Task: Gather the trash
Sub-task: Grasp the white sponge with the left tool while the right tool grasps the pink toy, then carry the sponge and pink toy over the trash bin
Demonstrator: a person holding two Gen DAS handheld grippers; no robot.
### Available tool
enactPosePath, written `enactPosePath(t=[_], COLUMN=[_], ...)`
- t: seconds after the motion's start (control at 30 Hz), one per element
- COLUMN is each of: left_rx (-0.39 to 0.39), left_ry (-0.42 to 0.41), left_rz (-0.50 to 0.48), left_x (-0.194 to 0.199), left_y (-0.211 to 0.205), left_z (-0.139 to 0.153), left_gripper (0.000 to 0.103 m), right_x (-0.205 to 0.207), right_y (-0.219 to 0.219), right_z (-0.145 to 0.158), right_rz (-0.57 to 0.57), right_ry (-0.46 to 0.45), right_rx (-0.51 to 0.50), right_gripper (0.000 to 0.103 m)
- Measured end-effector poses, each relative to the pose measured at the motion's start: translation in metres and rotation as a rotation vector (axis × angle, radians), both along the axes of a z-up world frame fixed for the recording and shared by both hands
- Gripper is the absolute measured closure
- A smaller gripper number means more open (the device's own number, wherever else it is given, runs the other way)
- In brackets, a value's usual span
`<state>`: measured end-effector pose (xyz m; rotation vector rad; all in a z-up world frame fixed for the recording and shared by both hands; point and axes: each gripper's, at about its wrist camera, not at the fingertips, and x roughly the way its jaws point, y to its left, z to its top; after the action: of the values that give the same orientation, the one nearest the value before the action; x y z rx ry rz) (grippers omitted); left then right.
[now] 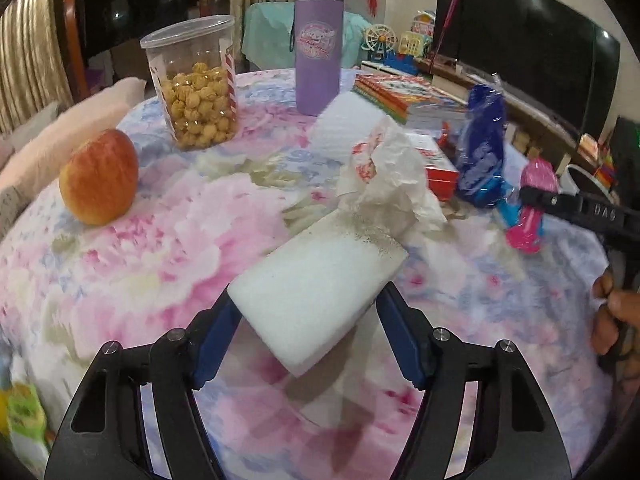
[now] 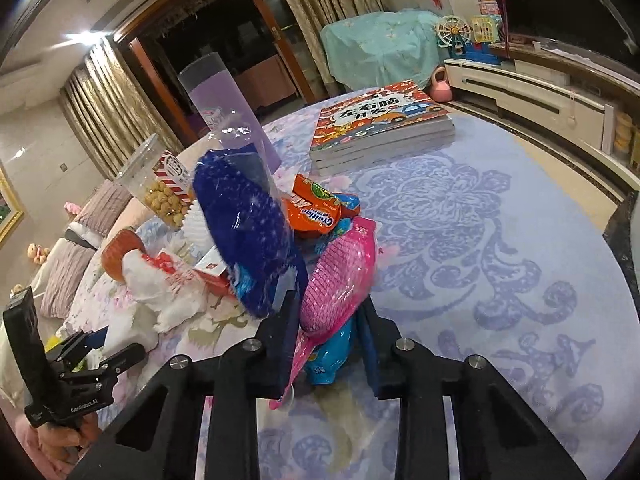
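Observation:
My left gripper (image 1: 306,300) is shut on a white foam block (image 1: 320,280) with a dirty far edge, held a little above the flowered tablecloth (image 1: 140,264). Just beyond it lies crumpled white paper with red print (image 1: 392,172), and pale scraps (image 1: 272,176) lie on the cloth. My right gripper (image 2: 332,312) is shut on a pink wrapper (image 2: 340,276), with a cyan wrapper (image 2: 328,356) also between its fingers. A dark blue bag (image 2: 248,232) stands upright against its left finger. An orange wrapper (image 2: 316,208) lies behind.
An apple (image 1: 100,176), a clear jar of popcorn (image 1: 196,88) and a purple bottle (image 1: 318,44) stand at the back left. Stacked books (image 2: 380,128) lie at the far right, a red box (image 1: 440,172) near the paper. A hand (image 1: 612,316) holds the right gripper.

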<state>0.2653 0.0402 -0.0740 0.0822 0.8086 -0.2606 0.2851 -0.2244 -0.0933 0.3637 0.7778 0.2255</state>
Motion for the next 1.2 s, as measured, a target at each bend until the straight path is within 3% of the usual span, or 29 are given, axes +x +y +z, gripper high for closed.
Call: enactPosePath(t=[0.3,0.43,0.67,1.2], left_rx=[-0.102,-0.087,-0.089,-0.114], left_ry=[0.016,0.02,0.021,0.007], left_rz=[-0.073,-0.111,-0.132,-0.209], left_x=[-0.053,-0.067,-0.076,-0.092], left_y=[-0.047,-0.076,-0.1,-0.153], left_z=[0.007,0.005,0.007,0.014], left_gripper=[0.034,0.034,0.034,0.035], right_x=[-0.044,-0.059,-0.071,-0.121], right_y=[-0.024,-0.035,-0.05,-0.101], right_z=[0.0,-0.006,-0.003,0.008], right_rz=[0.031,0.049,-0.026,-0.119], right_ry=[0.013,0.056,0.026,-0.023], right_rx=[0.056,0.113,0.113,0.156], right_gripper=[0.079,0.073,0.073,0.084])
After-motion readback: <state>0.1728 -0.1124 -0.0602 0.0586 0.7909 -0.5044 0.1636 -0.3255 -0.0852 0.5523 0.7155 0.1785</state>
